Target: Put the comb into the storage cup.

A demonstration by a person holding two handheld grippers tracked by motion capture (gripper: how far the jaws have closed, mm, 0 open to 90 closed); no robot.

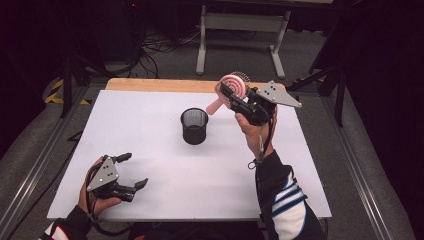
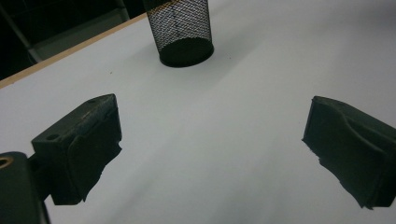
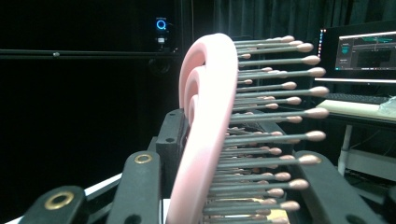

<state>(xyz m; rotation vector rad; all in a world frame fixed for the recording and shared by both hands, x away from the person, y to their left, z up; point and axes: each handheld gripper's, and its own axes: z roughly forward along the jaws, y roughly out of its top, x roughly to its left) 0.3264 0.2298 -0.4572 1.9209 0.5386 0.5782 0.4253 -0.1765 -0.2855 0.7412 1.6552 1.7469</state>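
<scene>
Behind the table (image 1: pixel 150 150), a monitor (image 3: pixel 362 51) showed past the hairbrush (image 3: pixel 205 140) clamped in the right gripper (image 1: pixel 235 97), mesh cup (image 1: pixel 194 126) nearby, left gripper (image 1: pixel 134 171) spread apart.

The high view looks forward and down from above the person's edge of the worktop (image 1: pixel 150 150), with the mesh cup (image 1: pixel 194 126) near its centre. The left gripper view sits low beside the worktop (image 2: pixel 210 140), facing that cup (image 2: pixel 182 30) from near; these 2 views share it. The right gripper view looks level, pressed close against a pink hairbrush (image 3: pixel 210 116).
</scene>
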